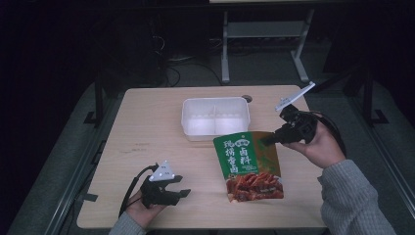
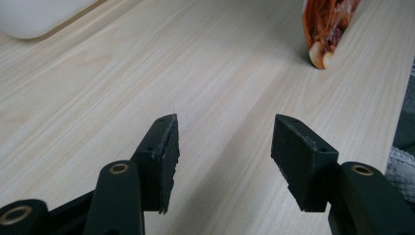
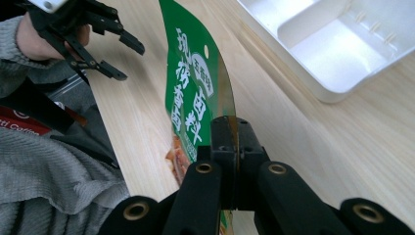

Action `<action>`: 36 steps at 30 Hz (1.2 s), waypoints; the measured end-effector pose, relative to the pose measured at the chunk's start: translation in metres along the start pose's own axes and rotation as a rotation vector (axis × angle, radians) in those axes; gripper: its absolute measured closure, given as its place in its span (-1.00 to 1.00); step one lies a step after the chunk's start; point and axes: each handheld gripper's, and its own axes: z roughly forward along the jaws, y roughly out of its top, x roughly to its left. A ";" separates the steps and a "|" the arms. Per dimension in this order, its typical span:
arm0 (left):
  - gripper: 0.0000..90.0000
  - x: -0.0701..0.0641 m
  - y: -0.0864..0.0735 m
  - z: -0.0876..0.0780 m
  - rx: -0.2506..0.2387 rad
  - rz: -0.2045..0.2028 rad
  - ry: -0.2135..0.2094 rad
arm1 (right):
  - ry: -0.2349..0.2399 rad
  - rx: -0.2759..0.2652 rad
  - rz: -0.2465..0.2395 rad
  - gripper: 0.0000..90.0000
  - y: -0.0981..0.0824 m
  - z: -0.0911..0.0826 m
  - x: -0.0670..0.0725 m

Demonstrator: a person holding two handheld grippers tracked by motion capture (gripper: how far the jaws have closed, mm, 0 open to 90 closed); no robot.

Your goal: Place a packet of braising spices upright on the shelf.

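- High view is giving the whole layout: right gripper point(image 1: 266, 140) pinching the upper right edge of the green seasoning pouch point(image 1: 248, 166), left gripper point(image 1: 183, 188) sitting near the front left of the table point(image 1: 147, 127), well apart from the pouch.
- Right gripper view is showing the clamp itself: jaws closed flat on the pouch's edge, the green printed face turned to the left of that view.
- Left gripper view is showing its jaws standing open over bare wood with nothing between them; only the pouch's red bottom corner point(image 2: 325, 29) is touching the table at the far right.
- White divided tray point(image 1: 215, 116) is sitting just behind the pouch, two compartments visible, inside looking bare.
- Nothing is lying between the left gripper and the pouch.
- Pouch's long axis is running front to back across the table, green top end toward the tray, red food picture toward the person; it is hanging tilted, top lifted.
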 end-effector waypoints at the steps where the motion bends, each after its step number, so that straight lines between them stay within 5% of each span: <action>1: -0.04 0.000 0.000 0.000 0.000 0.002 0.001 | -0.001 0.000 -0.008 1.00 0.003 -0.002 0.002; 14: -0.08 0.005 -0.003 -0.001 0.001 -0.012 0.020 | 0.019 -0.050 -0.024 1.00 0.036 -0.015 0.019; 24: -0.09 0.006 -0.004 -0.001 -0.007 -0.020 0.019 | -0.022 -0.082 0.030 1.00 0.071 -0.025 0.017; 36: -0.16 0.010 -0.006 -0.001 -0.009 -0.030 0.007 | -0.052 -0.115 0.031 1.00 0.109 -0.020 0.023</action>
